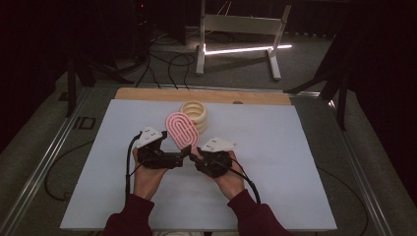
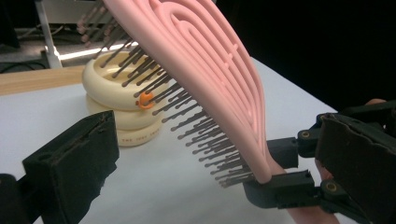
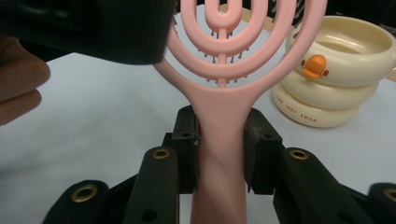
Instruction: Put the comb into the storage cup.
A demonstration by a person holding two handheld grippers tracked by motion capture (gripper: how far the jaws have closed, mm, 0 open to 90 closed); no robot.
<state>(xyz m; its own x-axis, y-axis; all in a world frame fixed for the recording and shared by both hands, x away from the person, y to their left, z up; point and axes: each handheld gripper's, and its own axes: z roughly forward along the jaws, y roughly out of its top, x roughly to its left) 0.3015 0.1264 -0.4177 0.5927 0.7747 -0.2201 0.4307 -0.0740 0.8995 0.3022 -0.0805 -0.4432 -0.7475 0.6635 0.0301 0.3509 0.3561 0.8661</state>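
I'm holding the pink hairbrush up off the white tabletop, near its middle and a little toward the far edge. My right tool is clamping the brush by its handle, jaws closed partway with the pads pressing on both sides of the neck; that grip looks firm in the right gripper view. The brush head is tilting away from me, bristles pointing down and toward my left side.

My left tool is standing open, holding nothing. In the left gripper view one jaw sits to the bristle side and the other behind the right tool, with the brush's lower end between them and neither pad touching it.

Just behind the brush, toward the far edge, the cream stacked rings with the orange duck mark are resting on the tabletop, apart from the brush.

I'm reading this as a handover step, or a two-handed steadying: the right is carrying, the left is lining up. Next, I'd want the left tool closing squarely on the solid rim or handle, not on the bristles, before the right lets go. A skewed pinch could twist the brush loose.
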